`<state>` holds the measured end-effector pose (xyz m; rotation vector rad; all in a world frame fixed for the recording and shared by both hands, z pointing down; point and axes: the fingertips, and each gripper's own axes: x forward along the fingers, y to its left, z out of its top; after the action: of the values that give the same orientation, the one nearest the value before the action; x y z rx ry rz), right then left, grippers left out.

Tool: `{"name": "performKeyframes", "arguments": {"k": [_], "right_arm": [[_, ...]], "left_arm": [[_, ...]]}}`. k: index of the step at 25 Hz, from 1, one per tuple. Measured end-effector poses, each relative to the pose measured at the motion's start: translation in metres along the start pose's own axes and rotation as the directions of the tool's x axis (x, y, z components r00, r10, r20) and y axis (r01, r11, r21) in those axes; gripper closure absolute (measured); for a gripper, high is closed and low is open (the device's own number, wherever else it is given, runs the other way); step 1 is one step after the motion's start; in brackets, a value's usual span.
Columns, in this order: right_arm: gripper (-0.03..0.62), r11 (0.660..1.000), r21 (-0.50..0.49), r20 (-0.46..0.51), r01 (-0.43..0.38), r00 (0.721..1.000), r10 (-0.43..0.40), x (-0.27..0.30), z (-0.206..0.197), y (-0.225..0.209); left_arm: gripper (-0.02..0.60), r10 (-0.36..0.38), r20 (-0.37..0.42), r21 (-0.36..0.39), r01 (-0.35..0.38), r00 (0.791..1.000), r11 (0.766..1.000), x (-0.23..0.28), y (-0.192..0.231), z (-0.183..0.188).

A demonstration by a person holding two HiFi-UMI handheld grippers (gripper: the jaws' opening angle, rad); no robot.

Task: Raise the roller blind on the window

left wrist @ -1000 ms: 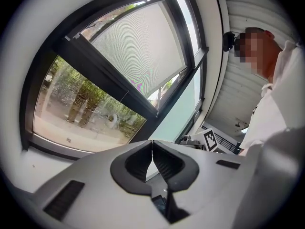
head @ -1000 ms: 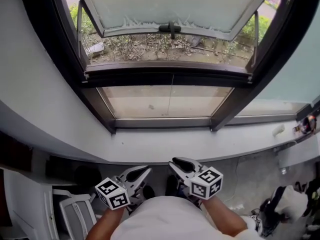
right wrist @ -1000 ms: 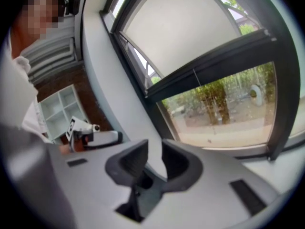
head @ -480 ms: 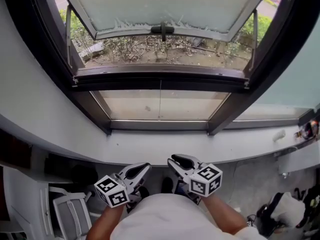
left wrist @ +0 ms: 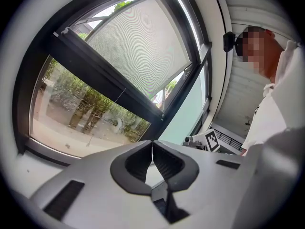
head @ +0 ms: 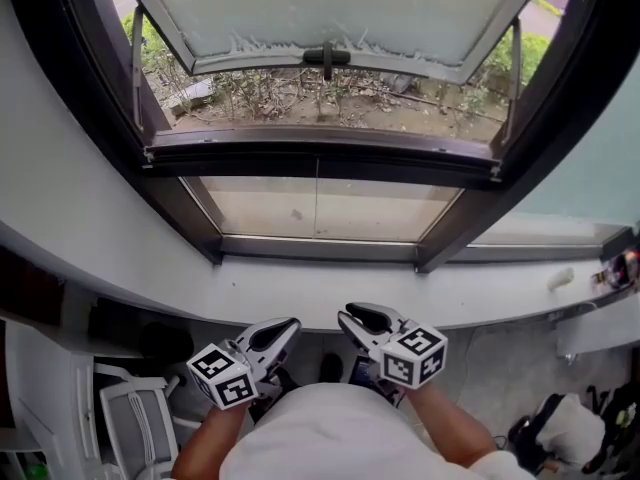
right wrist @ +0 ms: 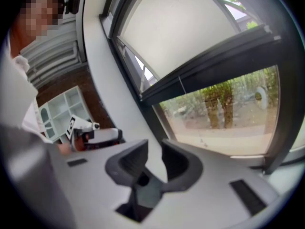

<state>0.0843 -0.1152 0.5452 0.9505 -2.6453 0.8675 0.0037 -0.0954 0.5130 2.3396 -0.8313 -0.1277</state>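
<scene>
left gripper (left wrist: 152,146): closed | right gripper (right wrist: 155,147): parted | roller blind (left wrist: 143,46): partly down

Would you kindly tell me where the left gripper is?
In the head view, the left gripper is low, left of centre, beside the right gripper, just short of the sill.

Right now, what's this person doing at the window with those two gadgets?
A person stands at the window holding a gripper in each hand. The left gripper is shut and empty, the right gripper open and empty. The roller blind covers the upper pane; neither gripper touches it or the thin cord.
</scene>
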Motion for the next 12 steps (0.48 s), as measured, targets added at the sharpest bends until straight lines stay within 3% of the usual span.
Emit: {"name": "performKeyframes", "arguments": {"k": [12], "right_arm": [[0.496, 0.998, 0.018, 0.044, 0.053, 0.998, -0.054, 0.023, 0.015, 0.011]], "left_arm": [[0.559, -0.012, -0.044, 0.035, 0.013, 0.999, 0.999, -0.02, 0.025, 0.026]]}}
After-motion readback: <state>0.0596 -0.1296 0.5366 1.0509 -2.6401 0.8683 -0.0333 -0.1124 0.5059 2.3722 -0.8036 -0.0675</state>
